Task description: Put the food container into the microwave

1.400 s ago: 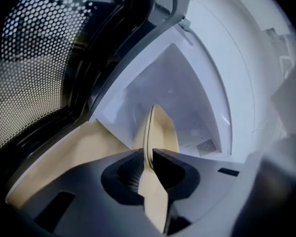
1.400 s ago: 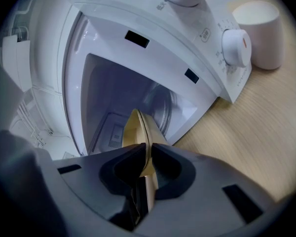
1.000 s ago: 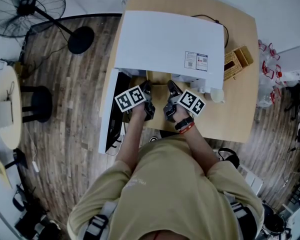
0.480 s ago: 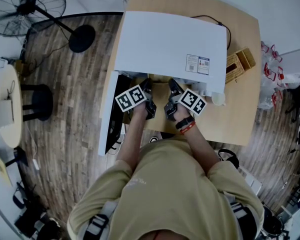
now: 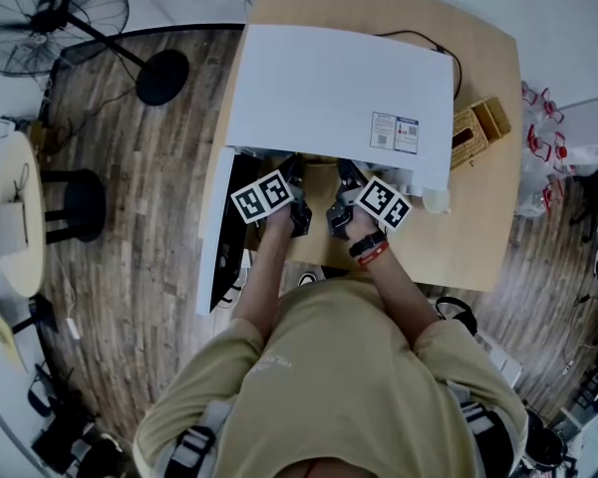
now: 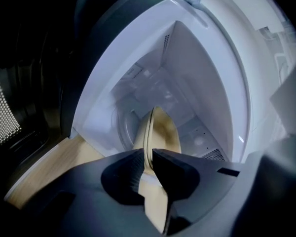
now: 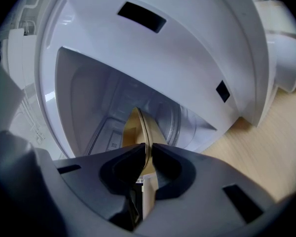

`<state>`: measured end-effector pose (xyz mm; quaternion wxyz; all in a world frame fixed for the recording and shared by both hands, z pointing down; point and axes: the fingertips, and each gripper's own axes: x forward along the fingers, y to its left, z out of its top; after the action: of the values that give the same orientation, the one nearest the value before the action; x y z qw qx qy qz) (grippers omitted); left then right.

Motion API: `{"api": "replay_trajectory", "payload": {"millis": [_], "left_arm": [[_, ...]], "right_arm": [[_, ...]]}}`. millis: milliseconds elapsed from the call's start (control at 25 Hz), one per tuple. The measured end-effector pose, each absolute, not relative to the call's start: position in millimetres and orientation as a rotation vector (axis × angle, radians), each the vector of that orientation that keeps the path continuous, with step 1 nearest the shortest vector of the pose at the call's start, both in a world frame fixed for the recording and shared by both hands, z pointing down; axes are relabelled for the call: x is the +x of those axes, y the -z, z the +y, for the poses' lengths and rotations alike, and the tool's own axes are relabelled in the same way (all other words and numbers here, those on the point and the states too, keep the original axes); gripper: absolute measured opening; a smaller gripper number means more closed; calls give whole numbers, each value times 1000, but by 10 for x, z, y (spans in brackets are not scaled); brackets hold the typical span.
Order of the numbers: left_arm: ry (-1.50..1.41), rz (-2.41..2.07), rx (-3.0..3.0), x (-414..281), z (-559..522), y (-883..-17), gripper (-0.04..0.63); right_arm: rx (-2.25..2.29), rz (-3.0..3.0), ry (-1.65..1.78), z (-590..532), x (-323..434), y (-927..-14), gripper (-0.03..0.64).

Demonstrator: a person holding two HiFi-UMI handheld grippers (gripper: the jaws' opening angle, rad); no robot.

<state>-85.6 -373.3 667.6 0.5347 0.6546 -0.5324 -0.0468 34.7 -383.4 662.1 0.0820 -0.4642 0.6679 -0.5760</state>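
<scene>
My left hand-held gripper (image 6: 148, 156) and right hand-held gripper (image 7: 149, 151) are each clenched on the thin rim of the food container (image 6: 160, 132), one at each side. The container hangs between them at the mouth of the microwave (image 5: 329, 88). Against the two preceding head views, neither gripper has shifted noticeably and the grip is unchanged, so the carry is holding at the threshold. The container's near end is outside, over the bench (image 5: 478, 217). Its far end reaches past the opening, above the turntable (image 6: 120, 127). Judgement: insertion is begun but not complete. Further advance into the cavity and lowering remain before release.
</scene>
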Motion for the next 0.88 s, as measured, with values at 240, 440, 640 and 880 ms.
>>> {"api": "replay_trajectory", "payload": {"millis": [240, 440, 640, 880], "left_arm": [[117, -1264, 1580, -846, -3810, -6658, 64], [104, -1273, 1606, -836, -3862, -6638, 64], [98, -1286, 1629, -817, -3894, -6630, 64], [42, -1315, 1677, -810, -3868, -6605, 95]], "right_arm": [[-1394, 1980, 1695, -3893, 352, -6607, 63], [-1387, 1970, 1676, -3946, 364, -6590, 61], [-1386, 1972, 1678, -3948, 364, -6601, 61], [-1358, 1992, 1687, -3925, 320, -6568, 98]]}}
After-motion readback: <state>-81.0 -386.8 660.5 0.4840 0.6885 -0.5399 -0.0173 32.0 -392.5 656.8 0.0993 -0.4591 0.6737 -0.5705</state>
